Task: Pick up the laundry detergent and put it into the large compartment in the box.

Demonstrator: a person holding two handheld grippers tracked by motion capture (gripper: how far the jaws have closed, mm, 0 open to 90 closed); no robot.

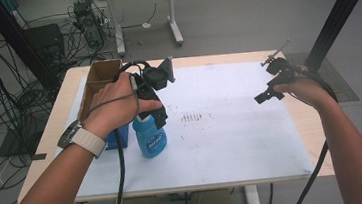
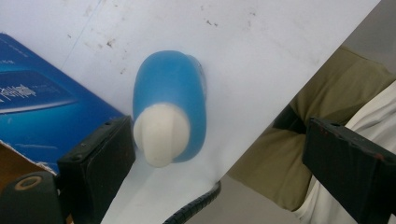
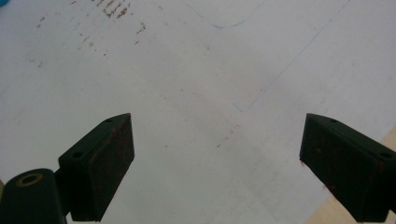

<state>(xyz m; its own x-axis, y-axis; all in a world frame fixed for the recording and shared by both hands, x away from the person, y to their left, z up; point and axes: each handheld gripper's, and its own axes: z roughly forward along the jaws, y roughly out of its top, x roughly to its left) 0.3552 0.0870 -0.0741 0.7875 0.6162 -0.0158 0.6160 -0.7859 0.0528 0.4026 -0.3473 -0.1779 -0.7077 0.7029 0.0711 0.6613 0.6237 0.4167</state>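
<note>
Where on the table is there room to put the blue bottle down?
The white sheet is bare from the bottle across to the right tool, apart from some small marks. The left edge is crowded: the cardboard box and a blue box sit there.

Bottle (image 1: 151, 137): blue plastic, smooth, slight sheen; cap (image 2: 161, 135) white, matt. Blue box (image 2: 42, 105): glossy printed card. Brown box (image 1: 97, 79): raw matt cardboard. Sheet (image 1: 231, 127): white, matt, scuffed with rusty marks. Table (image 1: 318, 139): pale wood edge. Left gripper (image 2: 219, 149), right gripper (image 3: 217, 163): matt black plastic, pads (image 3: 109, 158) worn, rust-stained.
</note>
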